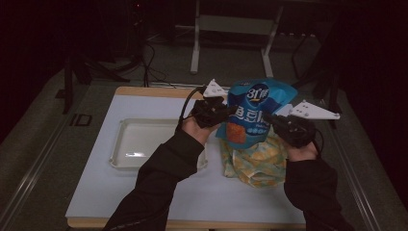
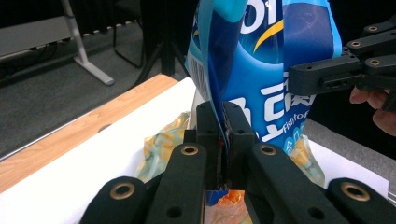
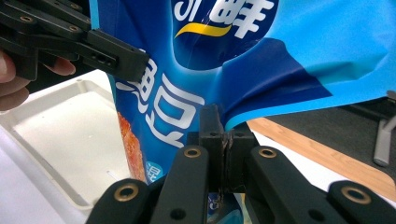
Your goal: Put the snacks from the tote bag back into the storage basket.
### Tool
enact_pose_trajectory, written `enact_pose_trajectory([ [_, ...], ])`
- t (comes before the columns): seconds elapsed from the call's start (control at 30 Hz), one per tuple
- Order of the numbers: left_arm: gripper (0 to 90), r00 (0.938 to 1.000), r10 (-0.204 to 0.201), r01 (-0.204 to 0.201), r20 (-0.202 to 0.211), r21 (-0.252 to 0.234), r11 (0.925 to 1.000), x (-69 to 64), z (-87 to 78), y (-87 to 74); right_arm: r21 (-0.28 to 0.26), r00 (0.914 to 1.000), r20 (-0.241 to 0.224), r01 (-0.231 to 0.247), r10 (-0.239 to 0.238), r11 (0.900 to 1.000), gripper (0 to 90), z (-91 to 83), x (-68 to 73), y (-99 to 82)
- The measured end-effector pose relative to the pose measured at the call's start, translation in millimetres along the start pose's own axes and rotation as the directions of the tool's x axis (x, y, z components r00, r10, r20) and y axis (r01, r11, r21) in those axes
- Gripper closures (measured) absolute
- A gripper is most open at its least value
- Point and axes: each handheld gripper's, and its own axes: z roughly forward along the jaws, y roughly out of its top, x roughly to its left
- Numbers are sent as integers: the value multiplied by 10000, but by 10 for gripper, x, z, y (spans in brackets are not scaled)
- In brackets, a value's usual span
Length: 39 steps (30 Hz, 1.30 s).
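Blue bag: the blue snack bag is being held up in the air between both grippers, above the yellow patterned bag that is lying on the white table.
Left gripper: the left gripper is pinching the bag's left edge, its jaws pressed together on the film.
Right gripper: the right gripper is pinching the opposite edge the same way.
Done so far: the bag is looking already lifted clear of the table and gripped on both sides.
Left to do: judging by the layout, the bag is probably heading for the white tray, which is sitting bare to the left; nothing is resting in it yet.
Left gripper view: it is showing the side seam clamped between the left gripper jaws, and the yellow patterned bag underneath.
Right gripper view: it is showing the right gripper biting a stretched fold, plus the tray's inside.
High view: it is giving the whole layout, sleeves and both hands included.
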Motion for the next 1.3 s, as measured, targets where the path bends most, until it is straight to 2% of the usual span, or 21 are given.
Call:
enact_pose_trajectory([
  [0.1,887,10000,-4,4,-24,15,10000,11,-26,-8,5,10000,-55,45,-45,10000,887,30,42,23],
  [0.13,887,9999,-53,53,-120,8,10000,52,-110,-33,9,9998,-145,115,-114,9999,888,67,85,50],
  [0.63,887,9975,-337,332,-624,-80,9994,252,-531,-165,-75,9962,-697,515,-519,9986,888,327,411,224],
  [0.73,888,9970,-357,354,-692,-65,9994,273,-582,-183,-74,9959,-738,525,-529,9986,888,346,435,235],
  [0.77,888,9962,-380,376,-788,-66,9993,298,-642,-207,-77,9943,-870,619,-624,9981,888,404,504,264],
  [0.9,888,9949,-464,456,-892,-111,9989,341,-744,-248,-78,9928,-978,694,-698,9976,888,455,575,295],
  [1.03,888,9925,-567,557,-1083,-117,9984,399,-912,-311,-139,9886,-1214,884,-894,9960,889,552,717,356],
  [1.1,888,9925,-567,557,-1083,-117,9984,399,-912,-311,-145,9877,-1255,924,-935,9956,889,570,746,365],
  [1.13,888,9917,-554,543,-1162,-125,9984,423,-990,-341,-145,9877,-1255,924,-935,9956,889,570,746,365],
  [1.3,888,9882,-702,691,-1360,-124,9975,489,-1145,-414,-216,9817,-1568,1063,-1084,9941,889,698,916,420],
])
